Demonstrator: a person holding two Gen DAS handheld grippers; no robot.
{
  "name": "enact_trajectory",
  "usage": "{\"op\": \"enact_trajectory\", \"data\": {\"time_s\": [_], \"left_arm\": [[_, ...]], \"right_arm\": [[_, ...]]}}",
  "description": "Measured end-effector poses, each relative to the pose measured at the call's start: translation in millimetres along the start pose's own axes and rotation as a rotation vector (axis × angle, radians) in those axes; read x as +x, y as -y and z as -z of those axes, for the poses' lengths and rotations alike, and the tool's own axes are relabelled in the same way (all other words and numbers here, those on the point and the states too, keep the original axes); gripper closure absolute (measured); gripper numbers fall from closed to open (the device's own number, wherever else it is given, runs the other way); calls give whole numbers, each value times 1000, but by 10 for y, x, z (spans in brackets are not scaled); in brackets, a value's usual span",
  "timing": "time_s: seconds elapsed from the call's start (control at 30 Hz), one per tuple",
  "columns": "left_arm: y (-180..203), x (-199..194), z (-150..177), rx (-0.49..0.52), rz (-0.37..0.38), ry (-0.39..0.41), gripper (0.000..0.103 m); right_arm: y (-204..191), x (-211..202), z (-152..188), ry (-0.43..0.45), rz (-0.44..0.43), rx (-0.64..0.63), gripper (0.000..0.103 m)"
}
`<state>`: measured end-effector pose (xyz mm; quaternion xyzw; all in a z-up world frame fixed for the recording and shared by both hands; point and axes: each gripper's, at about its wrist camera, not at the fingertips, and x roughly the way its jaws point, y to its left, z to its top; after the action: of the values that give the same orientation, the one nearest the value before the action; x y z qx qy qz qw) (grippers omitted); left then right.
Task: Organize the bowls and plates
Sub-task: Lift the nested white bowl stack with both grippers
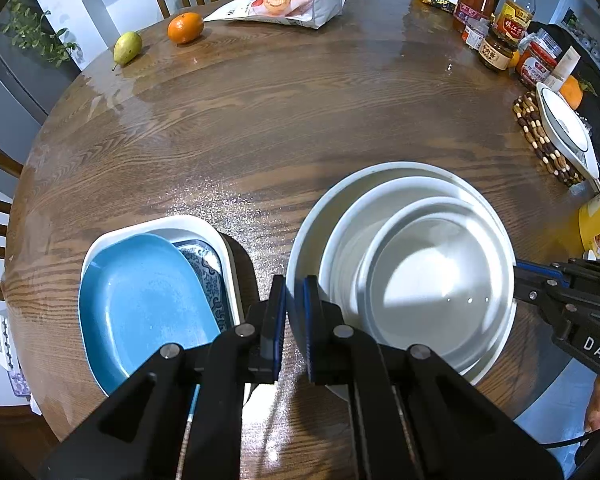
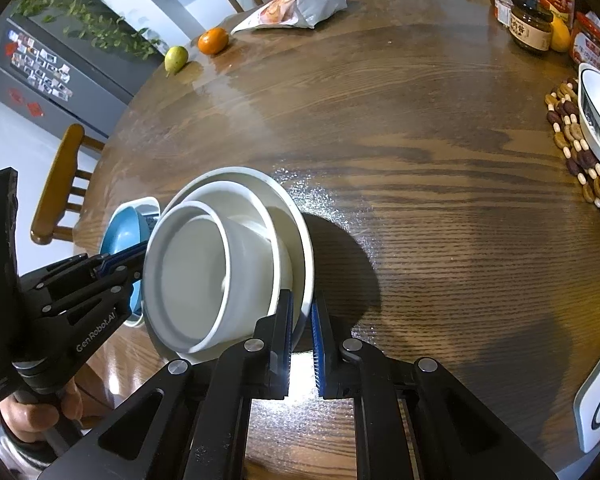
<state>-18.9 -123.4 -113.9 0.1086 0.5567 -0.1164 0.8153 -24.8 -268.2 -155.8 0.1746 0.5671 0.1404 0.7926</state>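
The round wooden tabletop (image 1: 260,120) carries two nests near its front edge. The larger is a stack of three white bowls (image 1: 420,272), biggest outermost, smallest inside. Both tongs pinch the rim of the outermost bowl from opposite sides: the left tongs (image 1: 295,300) on the near-left rim, the right tongs (image 2: 302,312) on the far side. To do this well, I judge both grips should stay level and move together, since the inner bowls sit loose and off-centre and could slide if the stack tilts.

Just beside it lies the second nest: a white rectangular dish (image 1: 204,228) holding a blue-patterned plate (image 1: 208,268) and a blue oval plate (image 1: 140,304), three pieces. One more white dish (image 1: 564,128) rests on a beaded trivet (image 1: 536,136), well apart at the right edge.
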Motion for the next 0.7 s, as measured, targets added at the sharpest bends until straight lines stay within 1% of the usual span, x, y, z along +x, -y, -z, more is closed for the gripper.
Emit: {"op": "enact_trajectory", "data": {"time_s": [0.57,0.7], "left_arm": [[18,14,-37,23,-9,-5,99],[5,17,-40,15,-4,-5,99]], "right_arm": [[-17,-22,28,21,31,-1,91],[-12,-26,36,25,34,-1,91]]}}
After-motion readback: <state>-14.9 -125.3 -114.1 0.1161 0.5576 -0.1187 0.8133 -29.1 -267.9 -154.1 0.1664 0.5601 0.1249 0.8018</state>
